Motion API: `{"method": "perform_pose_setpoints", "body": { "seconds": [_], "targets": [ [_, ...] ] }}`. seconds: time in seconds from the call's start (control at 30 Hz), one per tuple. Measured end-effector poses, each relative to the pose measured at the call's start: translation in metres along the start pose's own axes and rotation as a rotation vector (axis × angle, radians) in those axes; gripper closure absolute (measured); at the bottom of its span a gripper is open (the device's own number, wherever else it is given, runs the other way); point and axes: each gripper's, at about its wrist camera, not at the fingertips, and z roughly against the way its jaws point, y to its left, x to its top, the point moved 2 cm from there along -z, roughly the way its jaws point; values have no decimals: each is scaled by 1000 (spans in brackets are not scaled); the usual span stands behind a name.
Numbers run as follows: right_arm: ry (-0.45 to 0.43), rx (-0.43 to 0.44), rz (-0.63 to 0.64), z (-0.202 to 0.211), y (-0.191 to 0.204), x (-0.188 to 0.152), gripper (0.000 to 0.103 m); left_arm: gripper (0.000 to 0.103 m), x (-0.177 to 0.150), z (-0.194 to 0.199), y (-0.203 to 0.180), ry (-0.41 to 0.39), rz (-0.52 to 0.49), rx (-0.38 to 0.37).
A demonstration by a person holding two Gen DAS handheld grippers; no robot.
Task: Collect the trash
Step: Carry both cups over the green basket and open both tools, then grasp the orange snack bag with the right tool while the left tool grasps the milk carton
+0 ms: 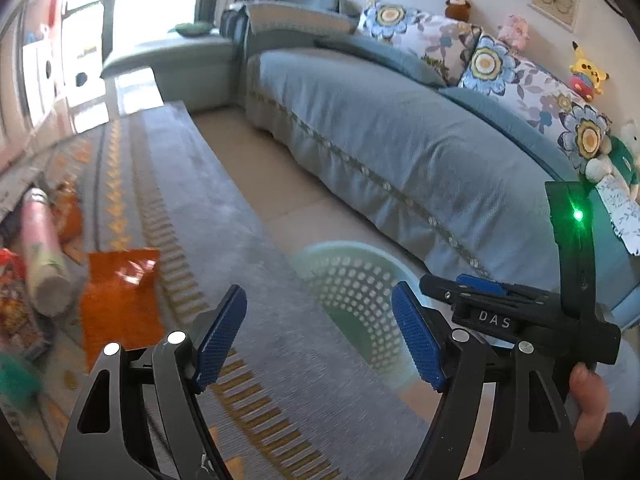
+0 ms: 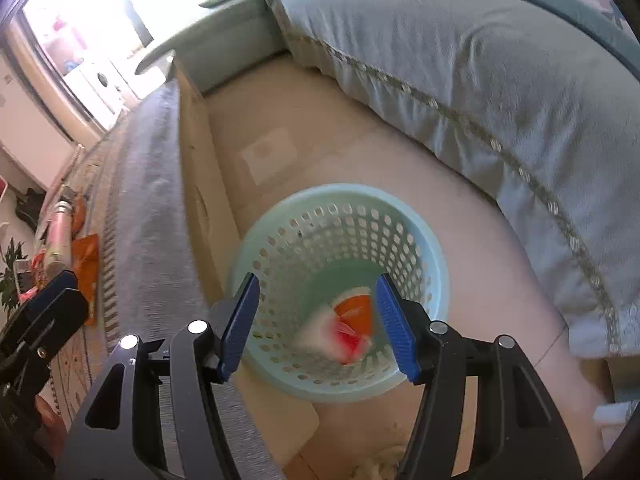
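A pale green perforated basket [image 2: 436,248] stands on the floor between the low table and the sofa. Inside it lies a blurred orange, white and red wrapper [image 2: 348,328]. My right gripper [image 2: 316,320] hangs open straight above the basket with nothing touching its blue pads. My left gripper [image 1: 320,336] is open too and holds nothing, over the table's edge, with the basket [image 1: 352,288] just beyond it. An orange foil wrapper [image 1: 120,292] lies on the grey table runner to its left. The right gripper [image 1: 452,288] shows at the right, held by a hand [image 1: 588,400].
A pink bottle [image 1: 40,248] and more colourful packets [image 1: 16,308] lie at the table's left end. A blue-covered sofa [image 1: 380,132] with floral cushions and plush toys runs along the right. Beige floor [image 2: 280,128] lies between sofa and table.
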Motion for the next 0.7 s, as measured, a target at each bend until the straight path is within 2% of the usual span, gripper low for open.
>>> {"method": "perform_pose_setpoints", "body": {
  "seconds": [0.2, 0.3, 0.4, 0.53, 0.7],
  "targets": [
    [-199, 67, 110, 46, 33, 2, 46, 30, 2, 50, 18, -95, 23, 60],
    [-293, 97, 201, 70, 65, -3, 46, 30, 2, 87, 47, -147, 60, 122],
    [-310, 141, 254, 80, 93, -7, 49, 30, 0, 123, 75, -190, 87, 158],
    [-325, 209, 330, 88, 142, -14, 55, 30, -3, 166, 131, -229, 154, 258],
    [-301, 268, 405, 85, 193, -22, 61, 29, -11, 181, 207, -216, 291, 345]
  ]
}}
